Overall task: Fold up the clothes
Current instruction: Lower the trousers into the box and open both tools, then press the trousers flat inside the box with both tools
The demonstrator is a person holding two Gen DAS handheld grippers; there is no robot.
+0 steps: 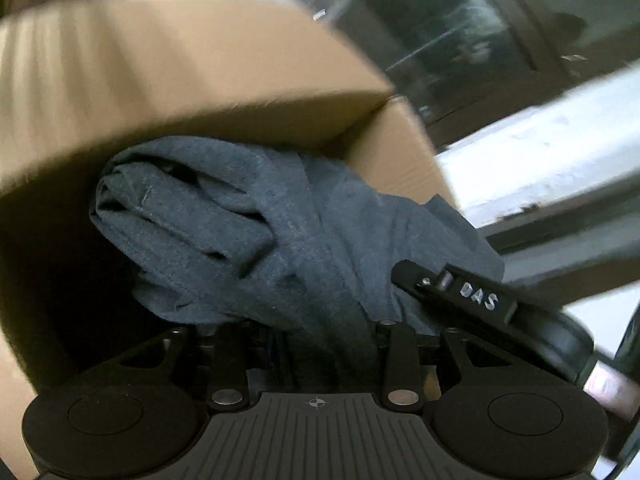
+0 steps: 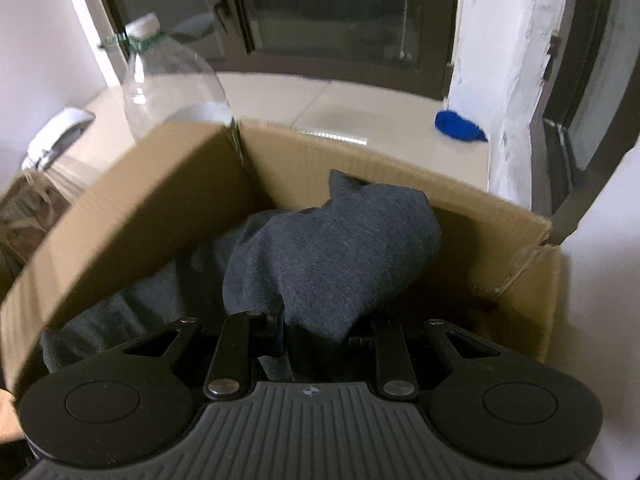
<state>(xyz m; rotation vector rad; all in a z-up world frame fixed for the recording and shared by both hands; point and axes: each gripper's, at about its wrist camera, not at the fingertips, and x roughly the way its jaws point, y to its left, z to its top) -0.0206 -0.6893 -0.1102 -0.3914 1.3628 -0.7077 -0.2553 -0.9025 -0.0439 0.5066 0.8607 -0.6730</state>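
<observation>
- Holding grey cloth over an open cardboard box [image 2: 400, 168], both grippers sit low at the box mouth; the garment [image 2: 332, 248] is bunched, partly inside the box and partly heaped above its rim.
- The left gripper [image 1: 316, 332] has a strand of the garment [image 1: 224, 216] running down between its linkages. The fingertips are buried in cloth, so I cannot tell how far the jaws stand apart, though the cloth seems drawn taut toward them, which suggests a pinch.
- The right gripper [image 2: 316, 336] looks closed to a narrow gap on a fold of the same garment, which drapes over and hides its tips. In the left wrist view the right tool's finger [image 1: 452, 292] lies against the cloth at the lower right.
- Two pinch points on one garment would let the person keep it from collapsing into a lump and spread it between the hands.
- The box flaps [image 2: 132, 216] stand up and outward, leaving the opening free.
- The scene fits either lifting a crumpled garment out for folding or lowering it in afterwards; the loose wrinkles lean toward unfolded, but that is a judgement.
- Behind the box, on the tiled surface [image 2: 348, 100], stand a clear plastic bottle [image 2: 172, 88] and a blue rag [image 2: 460, 126], both apart from the work.
</observation>
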